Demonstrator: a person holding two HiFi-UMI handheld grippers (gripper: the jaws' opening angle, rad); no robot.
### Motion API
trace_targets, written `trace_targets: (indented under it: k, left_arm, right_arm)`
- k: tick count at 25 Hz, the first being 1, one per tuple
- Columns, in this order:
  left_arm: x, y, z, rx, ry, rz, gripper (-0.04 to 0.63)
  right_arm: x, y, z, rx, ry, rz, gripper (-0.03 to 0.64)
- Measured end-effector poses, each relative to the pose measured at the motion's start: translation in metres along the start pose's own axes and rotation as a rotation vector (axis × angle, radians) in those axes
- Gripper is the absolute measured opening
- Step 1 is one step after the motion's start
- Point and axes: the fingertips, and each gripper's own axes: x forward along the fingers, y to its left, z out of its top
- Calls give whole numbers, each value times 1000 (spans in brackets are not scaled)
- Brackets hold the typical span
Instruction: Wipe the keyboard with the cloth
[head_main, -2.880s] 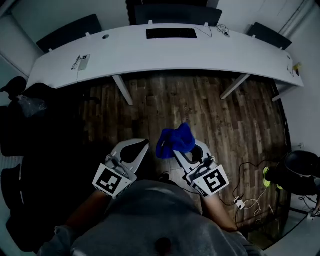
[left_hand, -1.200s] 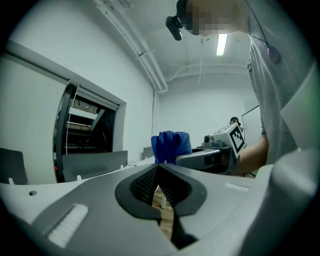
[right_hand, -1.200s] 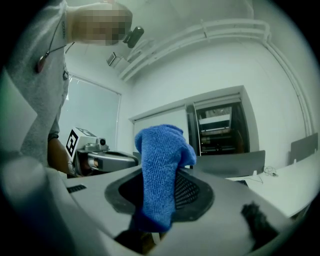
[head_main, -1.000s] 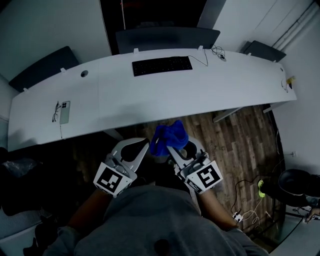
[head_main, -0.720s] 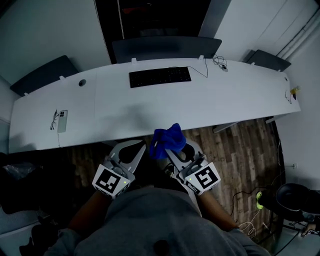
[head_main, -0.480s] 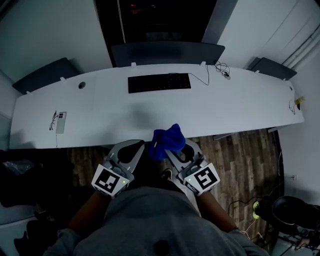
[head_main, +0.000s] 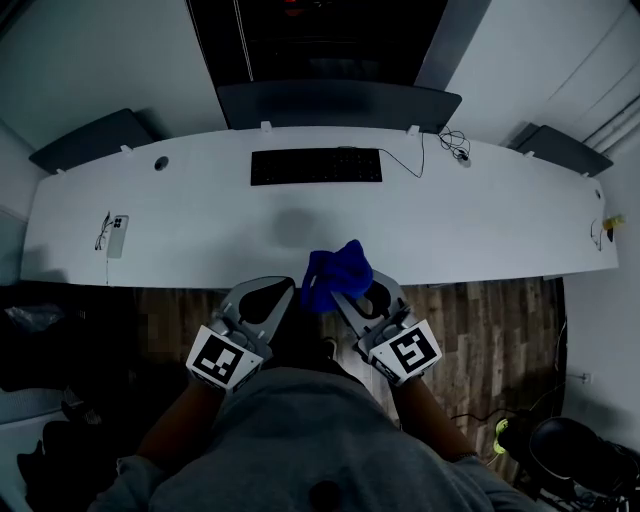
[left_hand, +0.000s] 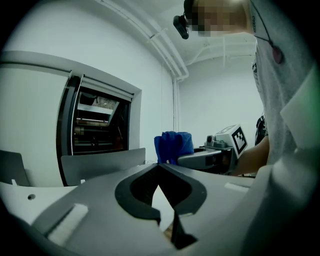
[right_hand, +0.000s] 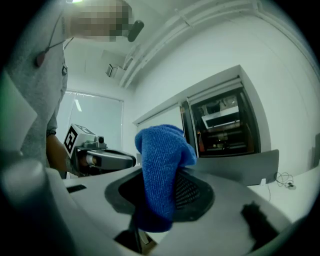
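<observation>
The black keyboard lies flat on the long white desk, towards its far side and a little left of centre. My right gripper is shut on a bunched blue cloth that sticks up past its jaws, just over the desk's near edge. The cloth fills the right gripper's jaw opening. My left gripper hangs beside it, shut with nothing inside; its tips meet in the left gripper view. The cloth also shows there. Both grippers are well short of the keyboard.
A phone with glasses lies at the desk's left end. A cable runs from the keyboard to the back right. Dark chairs stand behind the desk. Wood floor lies under me; a dark cabinet is ahead.
The desk and keyboard have come nearer and now lie just ahead of the grippers. Both grippers keep the same pose, the right one still holding the cloth.
</observation>
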Motion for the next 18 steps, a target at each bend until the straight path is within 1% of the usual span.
trace_targets:
  k: [3, 7, 13, 18]
  left_arm:
    - [10, 10, -6, -12, 22, 19, 6]
    - [19, 30, -6, -30, 5, 34, 6]
    - [42, 74, -14, -37, 9, 34, 6]
    - [65, 120, -11, -38, -3, 18, 6]
  right_arm:
    - [9, -10, -6, 3, 16, 19, 132]
    - [26, -21, -8, 1, 27, 33, 132]
    - [63, -49, -3, -21, 38, 17, 132]
    - [101, -77, 4, -32, 45, -11, 132]
